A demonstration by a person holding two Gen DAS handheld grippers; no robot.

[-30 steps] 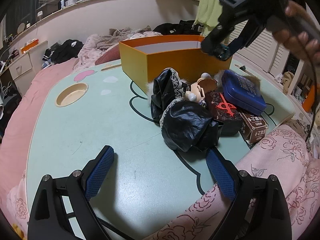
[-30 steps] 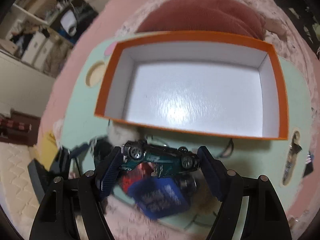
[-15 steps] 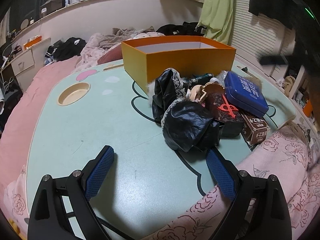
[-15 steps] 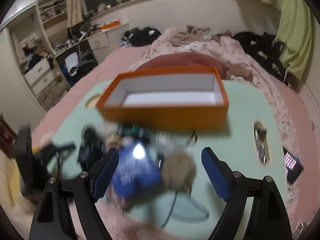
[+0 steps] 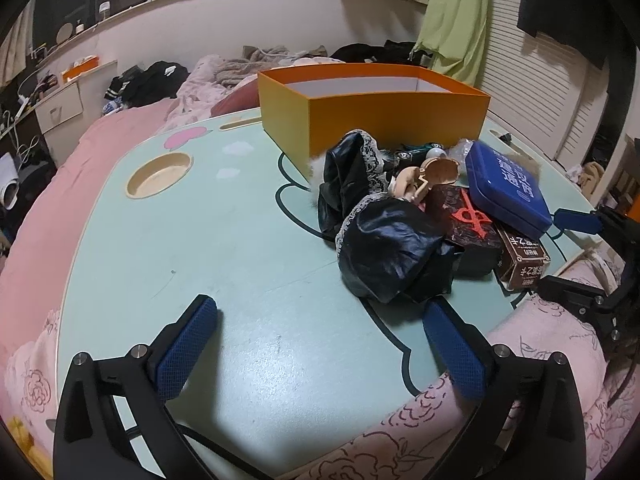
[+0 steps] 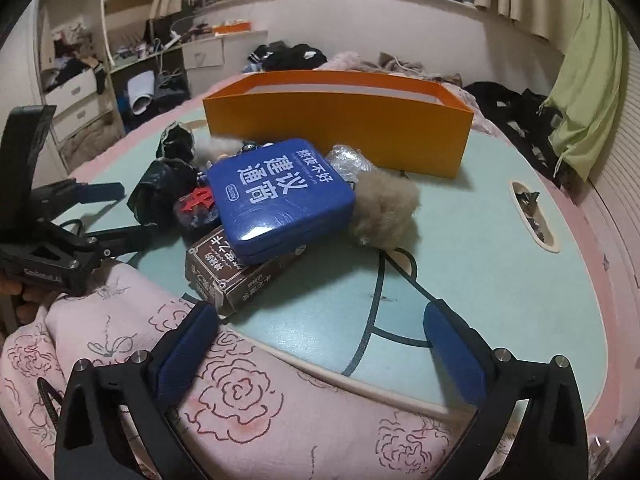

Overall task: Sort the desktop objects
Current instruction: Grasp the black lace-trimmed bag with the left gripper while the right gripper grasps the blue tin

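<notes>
A: Along the near edge of the pale green round tabletop [image 5: 200, 240], what step is judged to be in hand?

B: A fresh pick is being set up. The left gripper [image 5: 320, 344] is held over bare tabletop near that edge, its blue pads [image 5: 186, 354] spread wide and opening, with nothing between them. The right gripper [image 6: 320, 356] is poised over the rose-printed pink quilt [image 6: 248, 400] at the near edge, its jaws likewise wide and opening, empty.

A: And where are the things to be sorted?

B: Heaped at the middle of the tabletop, toward its right edge in the left wrist view. From left to right are counted: one black satin garment with lace trim [image 5: 384, 240], one small pale doll figure [image 5: 416, 180], one dark patterned box with a red emblem [image 5: 468, 216], one blue rectangular tin with white lettering [image 6: 280, 196], one brown carton with printed characters [image 6: 236, 272] partly under the tin, and one tan fluffy tuft [image 6: 384, 208] beside it. A small dark green toy car [image 5: 420, 150] is glimpsed behind the doll; more may be hidden.

A: The destination?

B: One orange open cardboard box [image 5: 376, 112] stands at the far edge, just behind the heap. Nothing can be seen inside from this low angle.

A: What is called for next?

B: Probably the blue tin, lying uppermost and nearest the right gripper, should be straddled across its narrower sides, clamped, lifted clear of the carton and carried over the box wall.
</notes>
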